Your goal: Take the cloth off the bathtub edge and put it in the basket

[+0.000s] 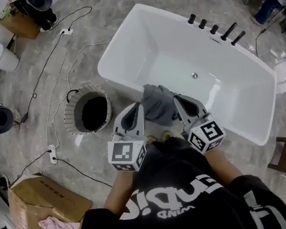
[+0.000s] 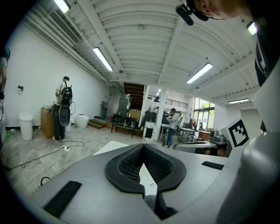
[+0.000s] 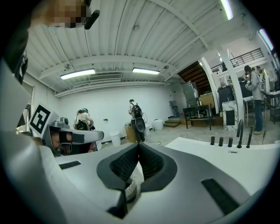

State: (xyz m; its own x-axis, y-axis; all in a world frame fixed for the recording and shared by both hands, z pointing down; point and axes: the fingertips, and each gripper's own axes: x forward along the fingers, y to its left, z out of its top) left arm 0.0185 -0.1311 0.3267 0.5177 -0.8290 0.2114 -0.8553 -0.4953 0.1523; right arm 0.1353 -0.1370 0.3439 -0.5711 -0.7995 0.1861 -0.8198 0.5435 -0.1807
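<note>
Cables trailed over the floor at the far left, and nearer in stood the basket, on the floor just beside the tub's near corner and empty as far as the head view showed. Next came the left claw, pointing forward at the tub; its own view showed the jaws together at the tips with nothing between them. Just to its right lay the cloth, a grey heap draped over the near rim of the tub, its length running across the rim, away from the person, with part hanging down the outer side. The right claw sat at the cloth's other flank, also closed on nothing. So the cloth lay between the two claws, slightly ahead of both tips, and neither was clearly nearer; neither touched it, as far as could be told. Since the basket stood to the left, the left claw seemed the likelier one to carry, but either would have had to open first. Taps lined the far rim at the right.
</note>
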